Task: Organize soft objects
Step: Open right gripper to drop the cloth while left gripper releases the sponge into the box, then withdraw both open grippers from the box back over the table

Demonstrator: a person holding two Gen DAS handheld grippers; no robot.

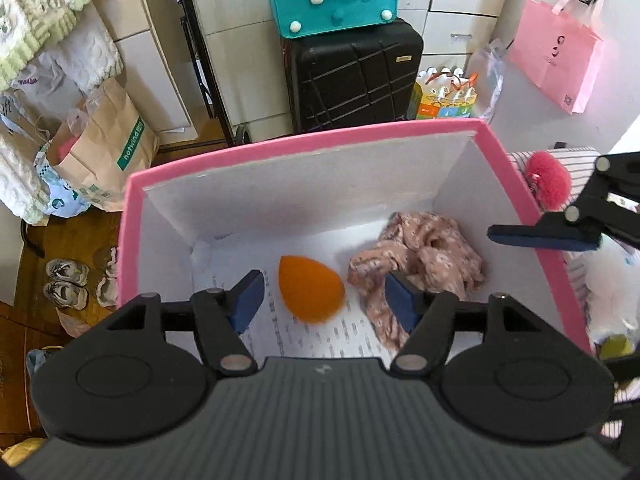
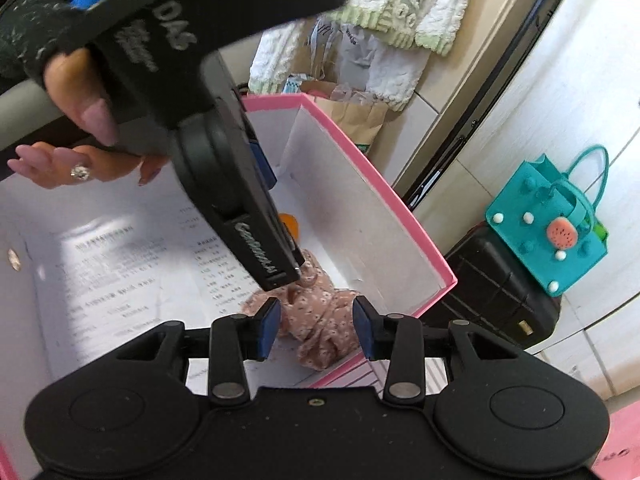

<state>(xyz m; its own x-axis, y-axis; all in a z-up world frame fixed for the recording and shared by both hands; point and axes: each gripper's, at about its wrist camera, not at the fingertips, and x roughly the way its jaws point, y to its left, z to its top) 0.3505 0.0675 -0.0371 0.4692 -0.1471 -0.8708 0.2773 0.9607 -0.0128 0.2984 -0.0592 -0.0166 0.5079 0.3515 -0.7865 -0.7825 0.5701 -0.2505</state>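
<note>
1. Hovering over a pink-rimmed white cardboard box [image 1: 304,148], the left gripper [image 1: 324,300] holds its jaws apart, gripping nothing.
2. An orange teardrop makeup sponge [image 1: 310,290] lies on the box floor, left of a crumpled pink floral fabric scrunchie [image 1: 416,264].
3. The right gripper [image 2: 316,328] hangs above the scrunchie, jaws apart and empty.

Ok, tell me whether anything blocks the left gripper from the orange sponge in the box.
Nothing visible does. The left gripper hangs open above the pink box, and the orange sponge lies bare on the printed paper; the floral cloth sits apart, beside it.
</note>
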